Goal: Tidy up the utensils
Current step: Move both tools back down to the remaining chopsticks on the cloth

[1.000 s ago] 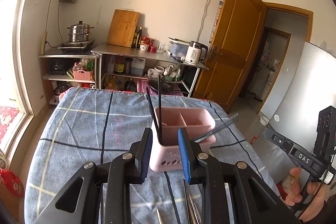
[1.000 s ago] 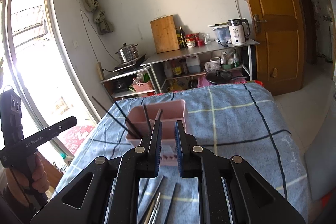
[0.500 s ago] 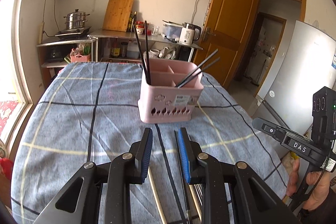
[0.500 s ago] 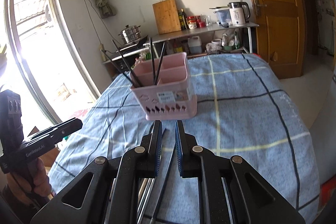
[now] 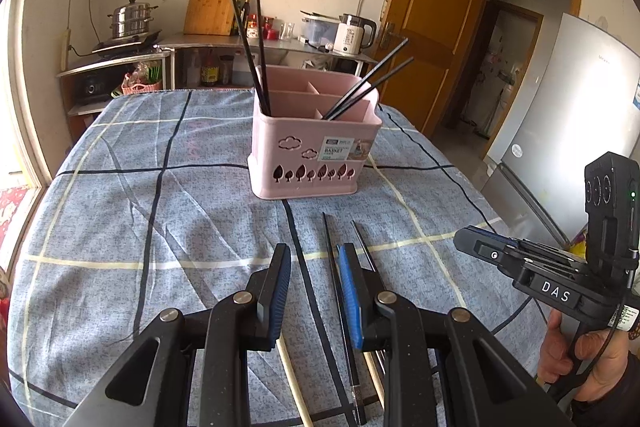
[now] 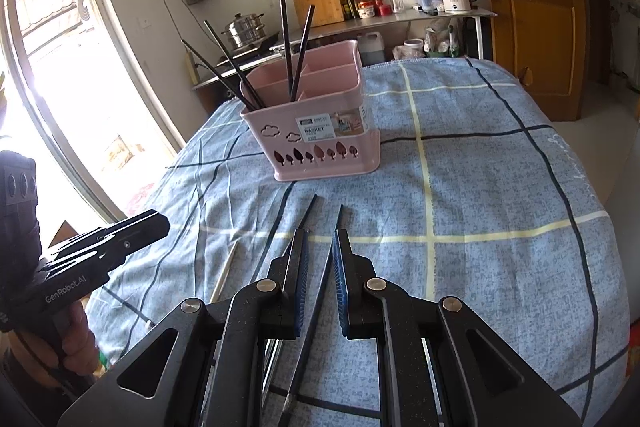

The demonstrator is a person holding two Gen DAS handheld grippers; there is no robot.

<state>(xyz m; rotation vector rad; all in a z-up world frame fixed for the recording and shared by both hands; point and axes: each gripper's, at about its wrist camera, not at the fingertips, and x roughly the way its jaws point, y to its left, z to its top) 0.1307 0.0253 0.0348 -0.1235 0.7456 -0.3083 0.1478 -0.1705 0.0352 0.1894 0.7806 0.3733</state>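
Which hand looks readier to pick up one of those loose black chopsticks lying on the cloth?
Probably the right. A black chopstick already runs between the right gripper's open jaws, in line with them. The left gripper hangs over bare cloth, with the nearest chopstick against its right finger.

Both wrist views, angled down, sharing basket (image 5: 314, 143)

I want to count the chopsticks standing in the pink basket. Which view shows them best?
The right wrist view: the pink basket shows four dark chopsticks spread apart against the pale wall. The left wrist view shows them too, but each pair sits closer together.
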